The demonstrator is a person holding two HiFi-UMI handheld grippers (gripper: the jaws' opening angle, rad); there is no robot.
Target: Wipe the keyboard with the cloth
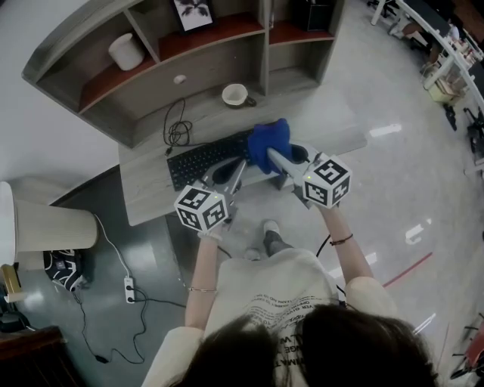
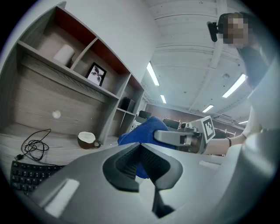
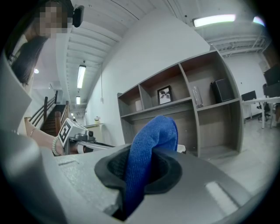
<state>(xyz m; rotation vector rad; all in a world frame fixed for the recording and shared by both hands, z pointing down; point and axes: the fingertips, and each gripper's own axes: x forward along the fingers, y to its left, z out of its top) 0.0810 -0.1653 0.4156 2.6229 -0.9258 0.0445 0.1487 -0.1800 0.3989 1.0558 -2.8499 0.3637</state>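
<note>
Blue cloth (image 1: pixel 270 140) bunched up at the centre of the head view, just above the right end of a black keyboard (image 1: pixel 204 159), clamped between the jaws of the right gripper (image 1: pixel 271 156). In the right gripper view, the same cloth (image 3: pixel 146 153) squeezed between the dark pads and rising in a folded hump past the tips. Left gripper (image 1: pixel 240 166) just left of the cloth, over the keyboard's front edge. In its own view, jaws (image 2: pixel 139 146) brought together at the tips, with a strip of blue showing between the pads; unclear whether pinched there or simply lying behind. Keyboard lying at an angle on a pale wood desk (image 1: pixel 151 196), with a coiled black cable (image 1: pixel 178 128) at its upper left corner. White cup (image 1: pixel 236 94) farther up the frame, at the foot of a wooden shelf unit (image 1: pixel 249 45). On the shelves, a white cylindrical container (image 1: pixel 126 51) at upper left and a framed picture (image 1: pixel 193 13) at top centre. Person's arms and pale shirt along the lower edge.
</note>
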